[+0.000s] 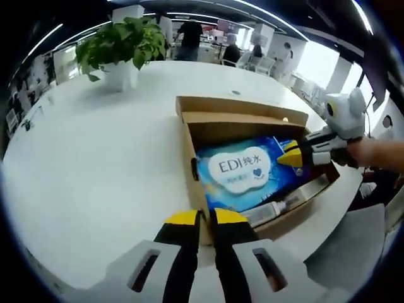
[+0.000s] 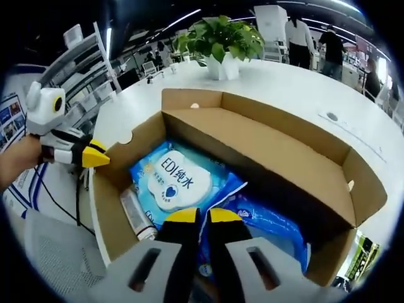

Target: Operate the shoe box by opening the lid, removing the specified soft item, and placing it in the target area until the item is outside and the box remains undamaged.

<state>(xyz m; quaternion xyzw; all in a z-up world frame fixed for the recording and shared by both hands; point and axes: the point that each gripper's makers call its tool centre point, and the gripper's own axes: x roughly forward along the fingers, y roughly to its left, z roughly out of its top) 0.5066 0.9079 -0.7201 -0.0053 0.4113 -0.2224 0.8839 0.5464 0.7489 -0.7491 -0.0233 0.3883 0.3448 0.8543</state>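
in the left gripper view our left gripper (image 1: 206, 218) has its jaws together, tips at the near wall of the shoe box (image 1: 189, 161), clamped on nothing we can see. in the right gripper view our right gripper (image 2: 196, 216) sits inside the box, jaws together over the blue wipes pack (image 2: 173, 180); we cannot tell whether it pinches the wrap. the box lies open near the tabletop (image 1: 95, 158) edge, lid (image 2: 265, 142) folded back. a potted plant (image 1: 120, 44) stands towards the far edge.

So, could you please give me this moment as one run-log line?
shoe box: lid open | wipes pack: inside box | left gripper: shut at box wall | right gripper: shut above pack
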